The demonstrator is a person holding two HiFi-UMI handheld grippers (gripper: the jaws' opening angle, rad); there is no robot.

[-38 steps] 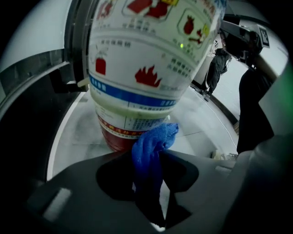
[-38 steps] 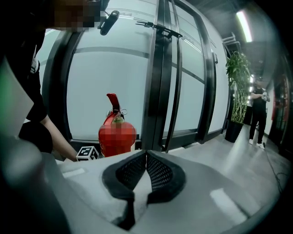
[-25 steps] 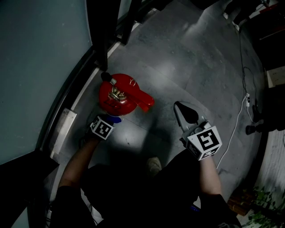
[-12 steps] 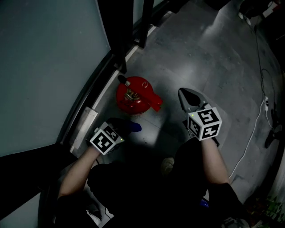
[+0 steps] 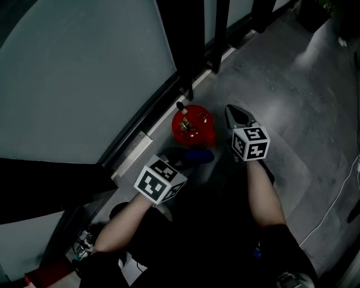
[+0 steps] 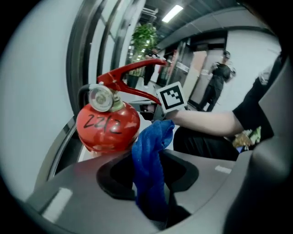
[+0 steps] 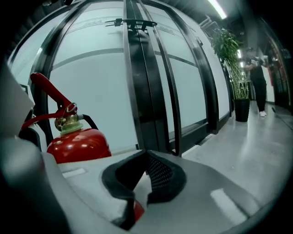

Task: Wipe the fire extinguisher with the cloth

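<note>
Gripping plush blue cloth (image 6: 153, 137) | left tool (image 6: 149, 176) | glossy red domed fire extinguisher (image 6: 107, 125)

Premises read as a corridor or lobby of an office-type commercial building. Walling consists of tall frosted glass partition panels (image 7: 105, 91) set in black metal framing (image 7: 142, 91), running down to a floor track. Flooring is smooth grey hard surfacing (image 5: 292, 112) with a dull sheen. Long strip lights (image 6: 172, 13) are fitted in a dark ceiling. A tall green plant in a dark pot (image 7: 234, 64) stands by the glazing further along. A person in dark clothing (image 6: 219, 82) stands in the background. A red fire extinguisher with black hand-written digits on its shell (image 5: 193, 125) stands on the floor at the foot of the partition.
</note>
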